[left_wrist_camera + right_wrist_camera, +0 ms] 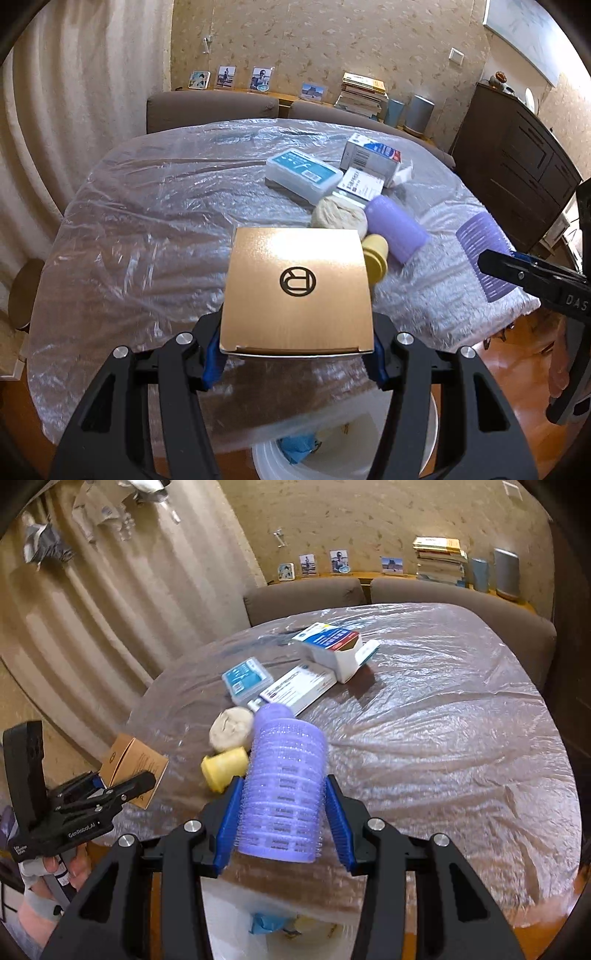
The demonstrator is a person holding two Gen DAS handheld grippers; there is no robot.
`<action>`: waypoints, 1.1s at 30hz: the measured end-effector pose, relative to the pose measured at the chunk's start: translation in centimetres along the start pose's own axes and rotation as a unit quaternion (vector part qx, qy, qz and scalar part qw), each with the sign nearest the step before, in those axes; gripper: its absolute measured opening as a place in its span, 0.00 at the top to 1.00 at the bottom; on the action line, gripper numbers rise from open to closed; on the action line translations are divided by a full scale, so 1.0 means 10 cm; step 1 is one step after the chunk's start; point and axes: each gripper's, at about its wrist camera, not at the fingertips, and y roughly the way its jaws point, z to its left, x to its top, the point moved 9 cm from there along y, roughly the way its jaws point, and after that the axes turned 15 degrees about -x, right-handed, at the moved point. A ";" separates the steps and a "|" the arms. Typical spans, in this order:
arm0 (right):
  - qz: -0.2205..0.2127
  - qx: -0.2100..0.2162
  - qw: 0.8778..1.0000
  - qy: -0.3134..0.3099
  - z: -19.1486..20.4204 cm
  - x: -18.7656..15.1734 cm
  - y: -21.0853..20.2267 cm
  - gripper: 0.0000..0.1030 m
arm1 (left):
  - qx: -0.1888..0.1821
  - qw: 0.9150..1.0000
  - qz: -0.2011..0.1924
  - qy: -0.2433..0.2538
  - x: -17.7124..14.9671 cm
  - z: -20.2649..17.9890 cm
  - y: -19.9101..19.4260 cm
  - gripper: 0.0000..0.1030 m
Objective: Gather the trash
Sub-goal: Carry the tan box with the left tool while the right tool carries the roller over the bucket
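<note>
So both grippers had something in them at this point. The left gripper [295,354] was clamped on a flat gold box [297,288] with a round logo on the lid, blue pads pressing its two sides, and the box was up off the table, hanging over the near edge. The right gripper [284,827] was squeezed narrow around a purple hair roller [284,786], pads on either side of it, roller also lifted clear of the surface near that same edge.

Right under both of them, down on the floor by the near edge of the table, sat a white bin [413,424] with something blue and crumpled [297,445] already inside.

The table [147,221] was covered in wrinkly clear plastic sheeting. Still lying on it, around the middle: a second purple roller [395,230], a small yellow plastic cap thing [224,768] just beside it, and a beige wad [231,727] touching those. Further toward the far edge were a clear case with a teal label [303,175], a flat white carton [299,686] and a bigger white and blue carton [332,646] with its end flap open.

Behind the far edge were two brown chair backs [212,109], then a shelf with small photo frames [225,77] and a stack of books [362,94]. In the right camera a person's hand [55,882] showed on the left gripper's handle.
</note>
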 end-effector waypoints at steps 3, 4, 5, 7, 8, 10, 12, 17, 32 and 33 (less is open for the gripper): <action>-0.001 0.001 1.000 -0.007 0.03 -0.08 -0.08 0.58 | 0.014 1.000 0.002 0.008 -0.06 -0.06 -0.03 0.42; -0.001 0.003 1.000 -0.008 0.03 -0.10 -0.11 0.58 | 0.017 1.000 0.003 0.010 -0.07 -0.07 -0.04 0.42; -0.001 0.003 1.000 -0.009 0.02 -0.13 -0.13 0.58 | 0.019 1.000 0.003 0.011 -0.08 -0.09 -0.05 0.42; -0.002 -0.002 1.000 -0.013 0.02 -0.16 -0.16 0.58 | 0.021 1.000 0.004 0.010 -0.12 -0.13 -0.07 0.42; -0.003 -0.006 1.000 -0.017 0.01 -0.20 -0.19 0.58 | 0.021 1.000 0.004 0.010 -0.13 -0.14 -0.08 0.42; -0.002 -0.008 1.000 -0.020 0.01 -0.24 -0.22 0.58 | 0.025 1.000 0.005 0.012 -0.16 -0.17 -0.10 0.42; -0.002 -0.013 1.000 -0.025 0.00 -0.31 -0.25 0.58 | 0.029 0.999 0.005 0.014 -0.18 -0.20 -0.11 0.42; 0.004 -0.024 0.999 -0.032 -0.04 -0.47 -0.29 0.58 | 0.031 0.999 0.005 0.017 -0.24 -0.27 -0.14 0.42; 0.011 -0.026 0.999 -0.040 -0.12 -0.77 -0.43 0.57 | 0.033 0.999 0.023 0.037 -0.48 -0.54 -0.14 0.42; 0.011 -0.026 0.999 -0.041 -0.12 -0.78 -0.43 0.57 | 0.033 0.998 0.024 0.038 -0.50 -0.54 -0.13 0.42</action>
